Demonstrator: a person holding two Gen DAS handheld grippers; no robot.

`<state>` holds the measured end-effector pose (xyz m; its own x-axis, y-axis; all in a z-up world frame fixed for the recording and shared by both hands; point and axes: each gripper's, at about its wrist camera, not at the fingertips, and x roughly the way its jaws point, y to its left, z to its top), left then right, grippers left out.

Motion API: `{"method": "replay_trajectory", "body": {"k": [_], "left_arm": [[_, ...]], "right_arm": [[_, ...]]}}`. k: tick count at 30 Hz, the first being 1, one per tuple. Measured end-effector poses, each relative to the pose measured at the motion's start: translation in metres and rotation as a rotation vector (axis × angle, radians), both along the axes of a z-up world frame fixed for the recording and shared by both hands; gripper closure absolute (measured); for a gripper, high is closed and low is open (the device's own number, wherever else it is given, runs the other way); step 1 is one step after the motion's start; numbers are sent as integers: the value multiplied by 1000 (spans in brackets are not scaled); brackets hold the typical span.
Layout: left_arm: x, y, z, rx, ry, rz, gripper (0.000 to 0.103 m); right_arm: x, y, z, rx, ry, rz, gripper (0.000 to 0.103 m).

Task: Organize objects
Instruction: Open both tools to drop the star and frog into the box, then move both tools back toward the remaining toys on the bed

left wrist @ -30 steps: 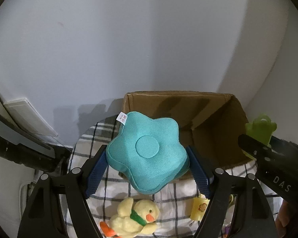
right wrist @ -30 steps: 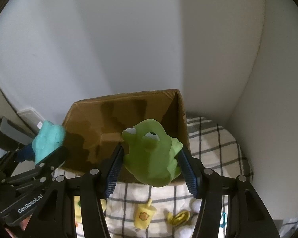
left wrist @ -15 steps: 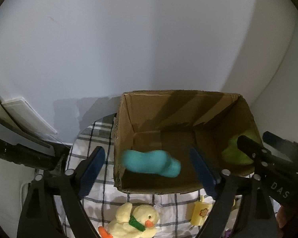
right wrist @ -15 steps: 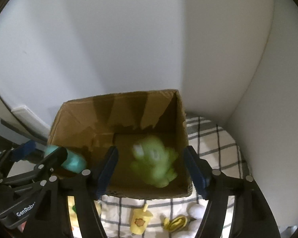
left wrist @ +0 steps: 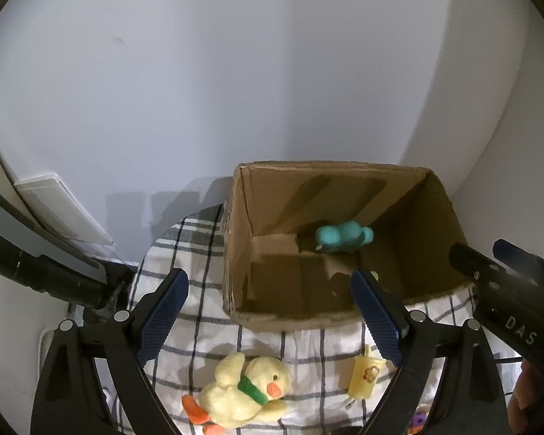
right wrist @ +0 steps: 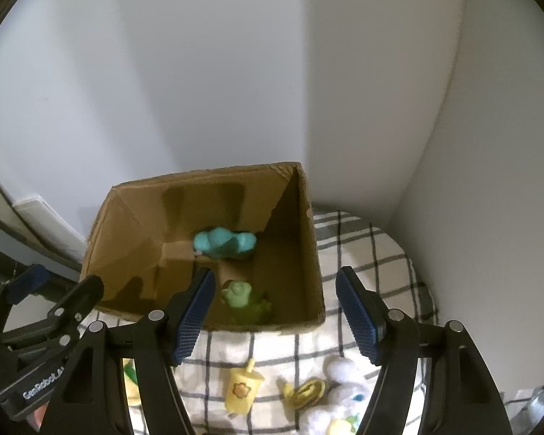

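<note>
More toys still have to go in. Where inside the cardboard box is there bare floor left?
The box has bare floor at its left half, between the left wall and the green frog. The back middle holds the teal star cushion; the front right holds the frog.

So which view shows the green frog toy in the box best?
The right wrist view: the green frog toy lies in plain sight on the cardboard box floor. In the left wrist view only a pale sliver peeks out behind a gripper finger.
</note>
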<state>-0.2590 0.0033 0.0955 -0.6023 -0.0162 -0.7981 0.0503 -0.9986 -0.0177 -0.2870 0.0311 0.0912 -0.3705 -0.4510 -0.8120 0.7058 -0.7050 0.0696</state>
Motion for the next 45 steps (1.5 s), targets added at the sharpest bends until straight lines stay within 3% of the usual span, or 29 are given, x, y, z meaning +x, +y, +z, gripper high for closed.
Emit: {"method": "replay_trajectory", "body": {"k": [7, 19, 45], "left_arm": [[32, -2, 13, 21, 53, 7, 11], [80, 4, 15, 31, 95, 24, 2], [160, 22, -29, 81, 74, 1, 0]], "right_arm": [[13, 21, 5, -47, 0, 4, 34], [45, 66, 7, -90, 27, -3, 34], [100, 153, -18, -145, 75, -65, 33]]}}
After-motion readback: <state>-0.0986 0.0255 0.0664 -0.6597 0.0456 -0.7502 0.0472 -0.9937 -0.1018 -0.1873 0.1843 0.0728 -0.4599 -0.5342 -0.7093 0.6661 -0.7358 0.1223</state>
